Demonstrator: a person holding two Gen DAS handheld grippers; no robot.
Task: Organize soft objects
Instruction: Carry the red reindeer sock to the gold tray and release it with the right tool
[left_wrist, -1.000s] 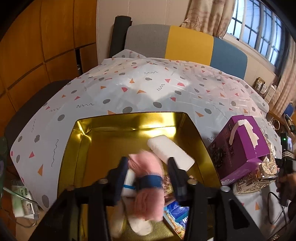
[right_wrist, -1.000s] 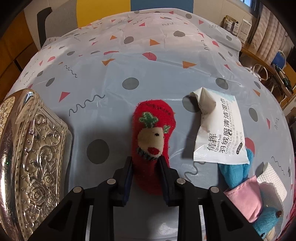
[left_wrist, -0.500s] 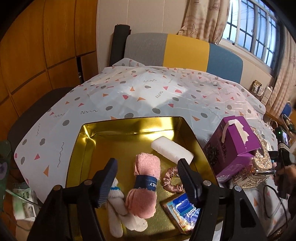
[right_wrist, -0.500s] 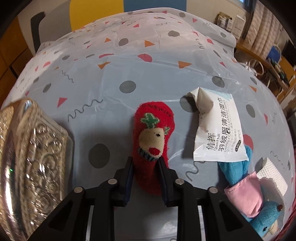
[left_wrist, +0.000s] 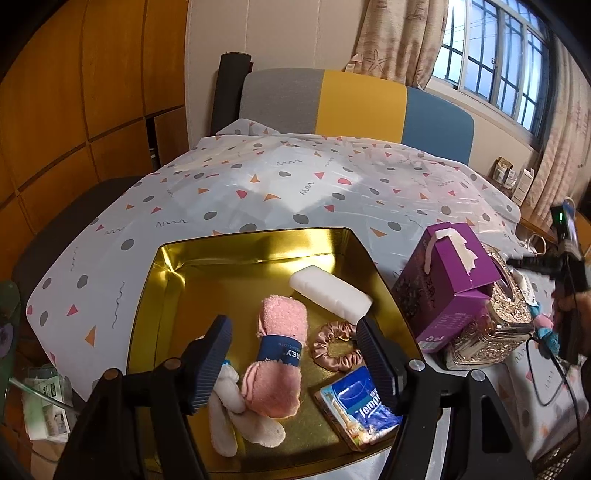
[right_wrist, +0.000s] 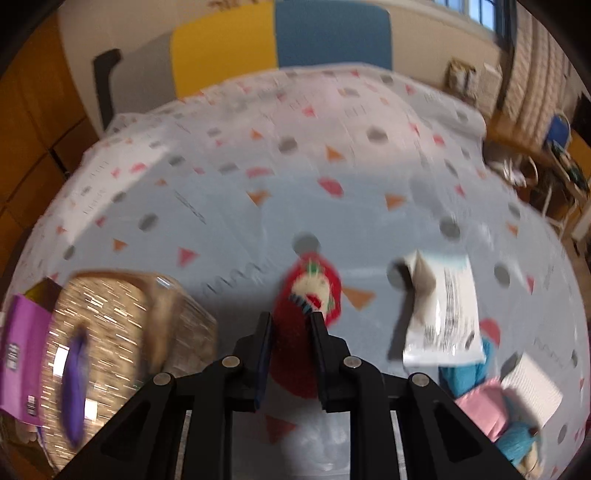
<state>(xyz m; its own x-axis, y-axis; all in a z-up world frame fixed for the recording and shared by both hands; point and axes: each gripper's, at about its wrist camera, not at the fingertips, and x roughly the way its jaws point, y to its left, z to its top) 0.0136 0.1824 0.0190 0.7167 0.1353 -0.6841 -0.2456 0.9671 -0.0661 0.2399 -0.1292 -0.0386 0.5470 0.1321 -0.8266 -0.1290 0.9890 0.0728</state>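
Sock (right_wrist: 308, 295), red w/ a reindeer face, sits pinched between the right gripper (right_wrist: 290, 325) jaws, which are closing on its lower half; the toe end sticks out toward 12 o'clock over the tablecloth (right_wrist: 258, 166). Frame is blurred, so whether it's clear of the cloth can't be told for sure. It looks light, plush and floppy: it'll squash under the pads and droop at the free end, not slip. Best hold is mid-body, across the thick part, as now. Nothing fragile about it.

At 3 o'clock of the sock lies a white wipes pack (right_wrist: 441, 314), thin, crinkly, prob. slick. At 4–5 o'clock sit a teal plush (right_wrist: 463, 374) and a pink pouch (right_wrist: 480, 406), touching each other. At 9 o'clock is an embossed metal box (right_wrist: 122, 332) w/ a purple carton (right_wrist: 20, 350) beside it.

Left gripper (left_wrist: 295, 363) hangs over the gold tin (left_wrist: 258, 243), jaws wide apart and gripping nothing. Below it in the tin: a pink sock roll (left_wrist: 279, 354) w/ a navy band, white socks (left_wrist: 236, 413) at its 7 o'clock, a scrunchie (left_wrist: 336, 345) at 3, a white sponge (left_wrist: 330, 297) at 1, a tissue pack (left_wrist: 360, 410) at 4. Judging by that, the red sock prob. goes in the tin next.
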